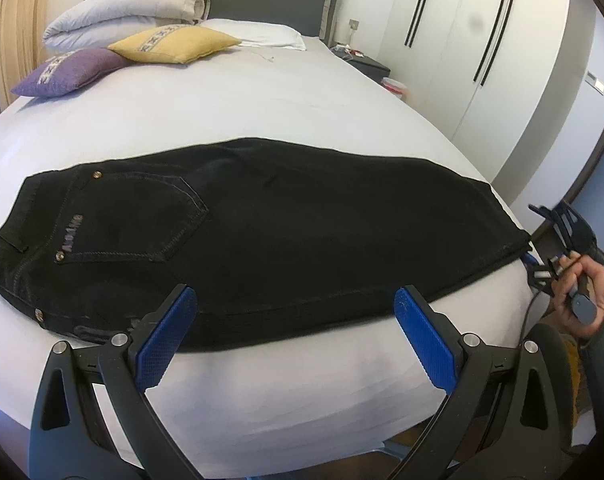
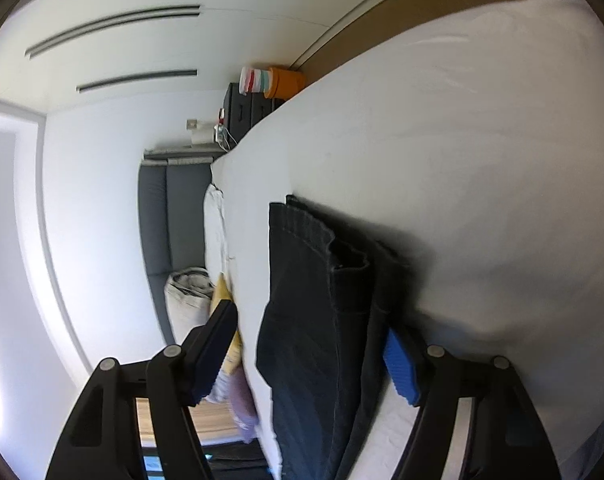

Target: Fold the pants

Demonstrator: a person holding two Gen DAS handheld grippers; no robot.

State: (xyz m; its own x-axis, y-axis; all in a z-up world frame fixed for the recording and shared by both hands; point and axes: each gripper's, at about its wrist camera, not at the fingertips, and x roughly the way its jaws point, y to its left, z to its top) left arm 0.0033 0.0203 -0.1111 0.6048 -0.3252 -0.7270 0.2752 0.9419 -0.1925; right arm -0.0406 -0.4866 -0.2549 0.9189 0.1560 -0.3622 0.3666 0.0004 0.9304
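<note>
One pair of black pants lies across the near part of the bed, already doubled leg over leg, with the waistband and back pocket to the left and the hems to the right at the bed's edge. This flat, lengthwise layout puts both ends within reach of one hand-held gripper each, which suits a fold of hem toward waist. The left hand-held gripper hangs released, jaws wide apart, above the near long edge of the pants at mid-length; it grasps nothing and appears ready to pin or steady the cloth. The right hand-held gripper is turned on its side at the hem end, jaws spread, with the stacked hem layers standing between the two pads; it has not clenched, and whether either pad touches the cloth cannot be told. That side-on attitude would let both layers be taken in one grasp. Farther out, a yellow cushion, a purple cushion and a folded duvet sit at the headboard, well apart from the pants. A wardrobe stands right of the bed.
</note>
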